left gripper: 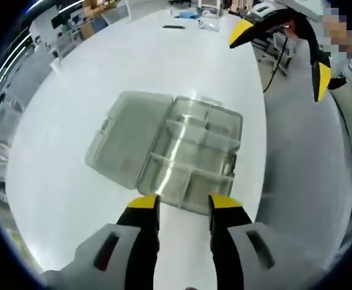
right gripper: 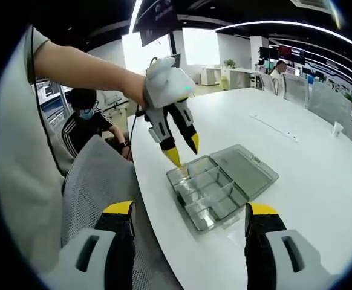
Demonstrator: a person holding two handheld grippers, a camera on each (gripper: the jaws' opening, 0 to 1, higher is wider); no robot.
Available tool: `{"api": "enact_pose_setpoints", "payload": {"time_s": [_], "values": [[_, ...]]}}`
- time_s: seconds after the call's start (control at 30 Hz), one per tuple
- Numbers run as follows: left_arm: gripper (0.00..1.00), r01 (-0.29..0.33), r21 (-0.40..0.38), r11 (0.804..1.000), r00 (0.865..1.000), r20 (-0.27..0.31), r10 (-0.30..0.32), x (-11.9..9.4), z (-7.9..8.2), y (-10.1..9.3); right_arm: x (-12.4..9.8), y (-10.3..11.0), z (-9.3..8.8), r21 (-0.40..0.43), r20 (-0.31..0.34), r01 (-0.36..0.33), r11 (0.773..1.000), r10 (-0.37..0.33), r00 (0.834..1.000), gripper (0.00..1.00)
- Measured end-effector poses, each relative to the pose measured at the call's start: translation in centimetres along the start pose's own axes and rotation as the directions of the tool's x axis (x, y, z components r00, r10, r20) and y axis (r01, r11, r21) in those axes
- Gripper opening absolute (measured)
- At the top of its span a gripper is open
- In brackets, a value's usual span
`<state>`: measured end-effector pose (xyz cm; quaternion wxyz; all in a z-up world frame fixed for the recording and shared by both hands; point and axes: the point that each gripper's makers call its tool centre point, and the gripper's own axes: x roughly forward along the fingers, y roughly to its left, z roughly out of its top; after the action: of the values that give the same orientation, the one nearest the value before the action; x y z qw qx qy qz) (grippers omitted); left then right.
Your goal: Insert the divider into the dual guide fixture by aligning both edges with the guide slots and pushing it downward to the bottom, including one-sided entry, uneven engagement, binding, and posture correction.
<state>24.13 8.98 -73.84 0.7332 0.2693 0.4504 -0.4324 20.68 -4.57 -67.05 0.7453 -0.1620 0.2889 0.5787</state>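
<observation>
Two tools stand apart, empty: left tool (left gripper: 184, 203) near the compartment box (left gripper: 191, 154); approach squarely, level above its slots.

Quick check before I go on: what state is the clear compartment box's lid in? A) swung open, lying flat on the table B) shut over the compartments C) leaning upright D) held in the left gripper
A: the lid lies flat beside the clear compartment box on the white table.

compartment box (left gripper: 194, 157) on table (left gripper: 103, 72), lid (left gripper: 124, 136) open flat beside it (near table edge)
</observation>
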Motion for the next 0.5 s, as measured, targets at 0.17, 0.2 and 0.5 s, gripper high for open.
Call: {"api": "enact_pose_setpoints", "payload": {"time_s": [0.17,0.2,0.5], "values": [[0.32,-0.017,-0.023,1.0,0.999,0.043,0.018,-0.7,-0.4,-0.9,-0.1,0.0,0.1,-0.012,-0.006,-0.001,1.0,0.001,1.0,0.72],[0.33,-0.018,-0.033,0.999,0.998,0.061,0.02,-0.9,-0.4,-1.3,-0.1,0.0,0.1,-0.016,-0.009,-0.002,1.0,0.002,1.0,0.72],[0.38,-0.056,-0.115,0.992,0.982,0.175,0.075,-2.2,0.5,-2.7,-0.3,0.0,0.0,-0.034,-0.022,-0.01,0.999,0.009,1.0,0.72]]}}
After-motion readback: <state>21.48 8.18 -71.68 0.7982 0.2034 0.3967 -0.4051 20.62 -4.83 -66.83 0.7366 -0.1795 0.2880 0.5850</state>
